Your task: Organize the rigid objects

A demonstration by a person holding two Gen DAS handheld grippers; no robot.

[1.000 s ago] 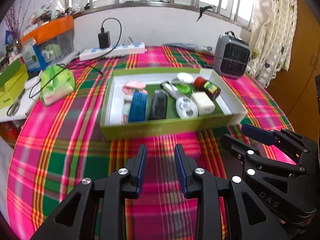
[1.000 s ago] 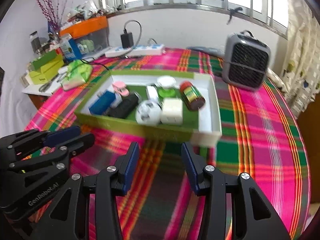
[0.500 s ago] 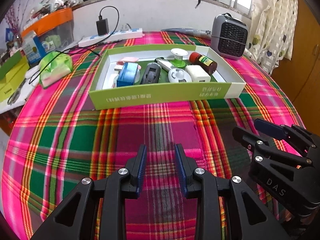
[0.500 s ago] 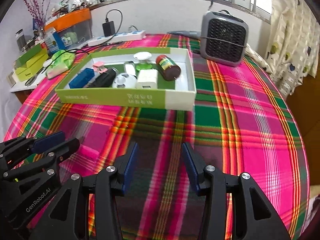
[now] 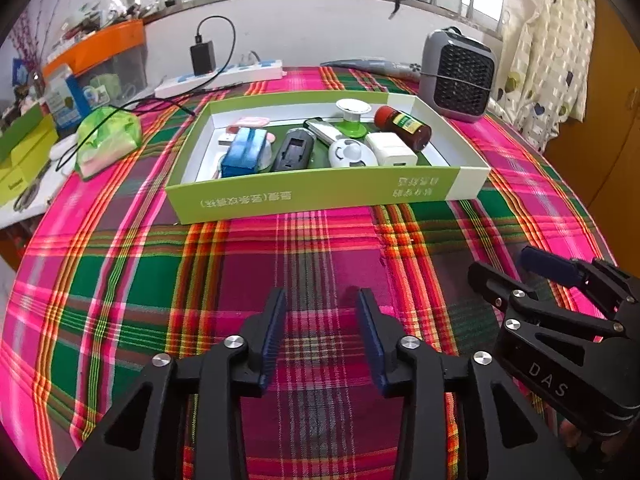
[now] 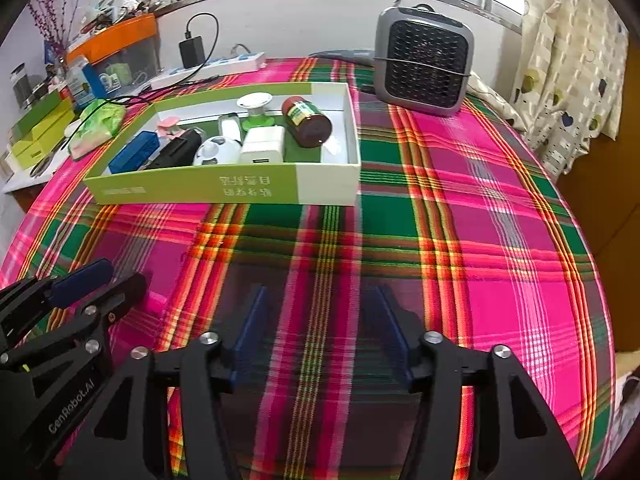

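Observation:
A green and white box (image 5: pixel 320 194) (image 6: pixel 192 188) stands mid-table and holds several small things: a blue block (image 5: pixel 244 152), a black case (image 5: pixel 294 150), a round white gadget (image 5: pixel 352 154), a white charger (image 5: pixel 394 148) (image 6: pixel 262 146) and a brown bottle (image 5: pixel 402 126) (image 6: pixel 306 122) lying on its side. My left gripper (image 5: pixel 320 334) hangs over the plaid cloth in front of the box, its jaws opening with nothing between them. My right gripper (image 6: pixel 318 336) is beside it to the right, jaws also opening and empty. Each gripper shows in the other's view.
A grey heater (image 5: pixel 458 74) (image 6: pixel 424 64) stands at the back right. A power strip with a black charger (image 5: pixel 218 76) lies at the back. A green tissue pack (image 5: pixel 106 140) and green boxes (image 5: pixel 24 152) sit at the left. Curtains (image 6: pixel 572 60) hang at the right.
Both grippers have drawn back from the box and sunk a little toward the cloth. Their jaws stand wider apart than before.

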